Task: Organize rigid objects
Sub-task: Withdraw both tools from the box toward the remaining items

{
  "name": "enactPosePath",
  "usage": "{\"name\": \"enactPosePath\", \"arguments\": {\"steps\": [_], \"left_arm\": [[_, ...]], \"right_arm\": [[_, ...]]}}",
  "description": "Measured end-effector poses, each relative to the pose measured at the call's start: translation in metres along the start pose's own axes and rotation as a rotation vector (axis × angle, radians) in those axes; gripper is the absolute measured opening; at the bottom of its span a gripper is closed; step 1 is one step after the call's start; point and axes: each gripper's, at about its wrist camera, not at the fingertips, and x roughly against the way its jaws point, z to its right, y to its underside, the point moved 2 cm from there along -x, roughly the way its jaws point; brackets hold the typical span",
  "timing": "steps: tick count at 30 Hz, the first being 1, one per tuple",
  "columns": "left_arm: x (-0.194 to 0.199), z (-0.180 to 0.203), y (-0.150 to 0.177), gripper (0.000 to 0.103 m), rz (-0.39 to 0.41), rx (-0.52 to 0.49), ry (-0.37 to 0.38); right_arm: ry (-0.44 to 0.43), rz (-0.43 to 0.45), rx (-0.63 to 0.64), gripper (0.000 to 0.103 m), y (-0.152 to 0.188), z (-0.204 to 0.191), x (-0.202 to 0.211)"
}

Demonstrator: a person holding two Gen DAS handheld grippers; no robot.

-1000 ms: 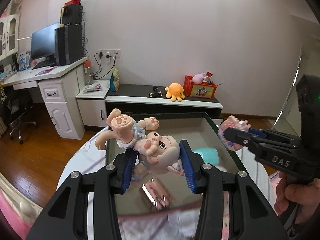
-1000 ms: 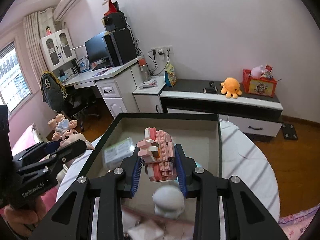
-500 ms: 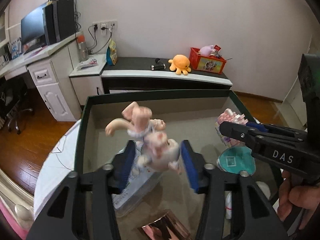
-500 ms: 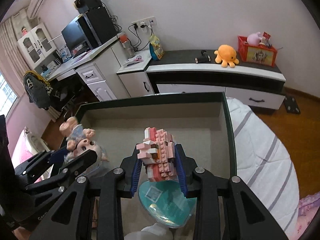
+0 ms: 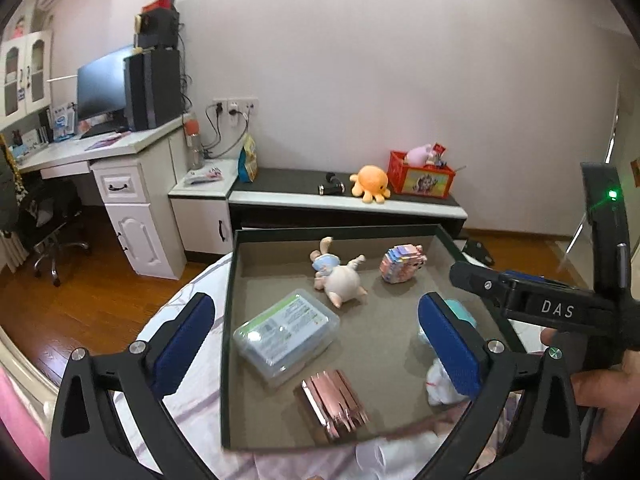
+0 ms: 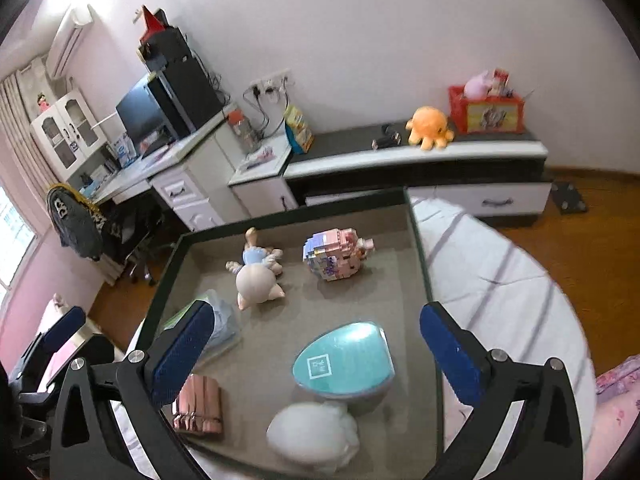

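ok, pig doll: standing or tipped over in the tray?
Tipped over. The pig doll lies on its side on the tray floor, legs pointing toward the far wall, beside the block figure.

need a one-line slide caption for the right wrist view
Right gripper open above the tray, which holds a pig doll, brick figure, teal case and other items.

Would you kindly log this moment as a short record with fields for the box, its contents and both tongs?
container: dark-rimmed box on a striped cover
far row: pig figurine lying on its side, left; pink block model beside it, right, apart
middle: clear plastic case left; teal egg-shaped case right
near row: rose-gold packet left; white soft item right, blurred
left tongs: open, empty, above the box
right tongs: open, empty, above the box
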Motion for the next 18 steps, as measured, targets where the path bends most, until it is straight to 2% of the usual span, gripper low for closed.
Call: {"name": "enactPosePath", "arguments": {"steps": [9,18], "left_arm": [[0.075,-0.002,0.025,0.103,0.069,0.019,-0.048],[0.124,-0.003,0.047,0.103,0.104,0.057,-0.034]], "right_arm": [[0.136,0.197,0.116,0.103,0.035,-0.037,0.099],[0.182,0.278,0.149,0.103,0.081,-0.052,0.168]]}}
